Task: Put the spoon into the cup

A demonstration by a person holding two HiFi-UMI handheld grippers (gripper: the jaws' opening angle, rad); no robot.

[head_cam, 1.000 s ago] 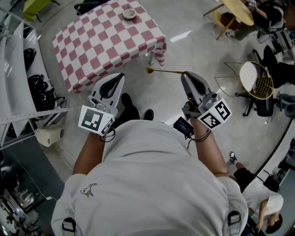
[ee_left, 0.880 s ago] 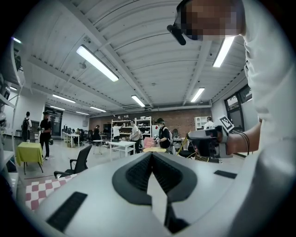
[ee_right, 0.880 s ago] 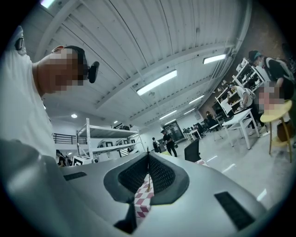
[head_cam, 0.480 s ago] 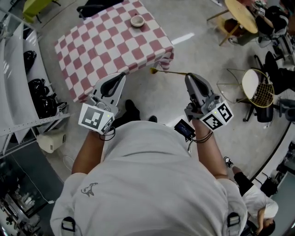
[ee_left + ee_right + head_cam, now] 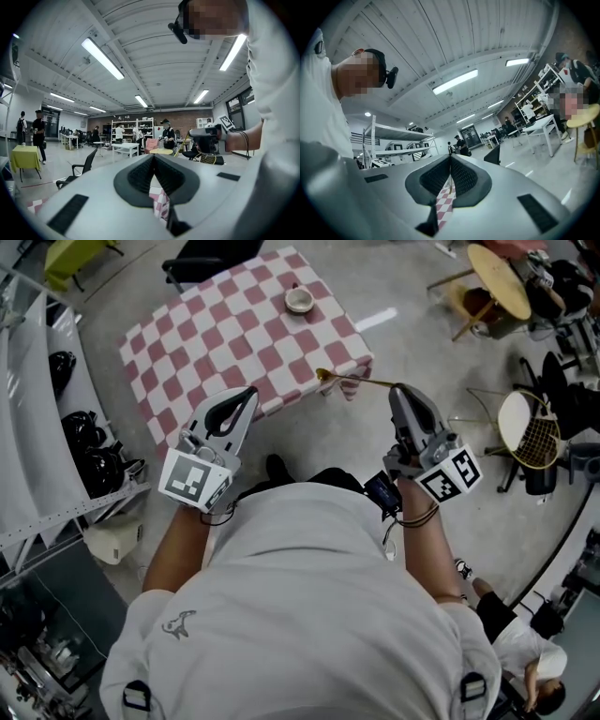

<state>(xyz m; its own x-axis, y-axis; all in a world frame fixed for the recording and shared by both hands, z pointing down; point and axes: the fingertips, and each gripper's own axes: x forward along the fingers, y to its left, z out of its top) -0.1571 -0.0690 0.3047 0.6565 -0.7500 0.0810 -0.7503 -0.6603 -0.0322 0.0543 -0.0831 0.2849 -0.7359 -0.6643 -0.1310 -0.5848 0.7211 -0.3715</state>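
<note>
One spoon (image 5: 356,381); one cup (image 5: 299,300); two tools (image 5: 247,391) (image 5: 399,388)

Open checkered table (image 5: 216,343) on every side of the lone cup (image 5: 299,300).

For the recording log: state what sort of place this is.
Probably a large shared workshop or lab hall, not a home. It has a bare grey concrete floor, white metal shelving racks, long ceiling strip lights, and white work tables with people standing about.
</note>
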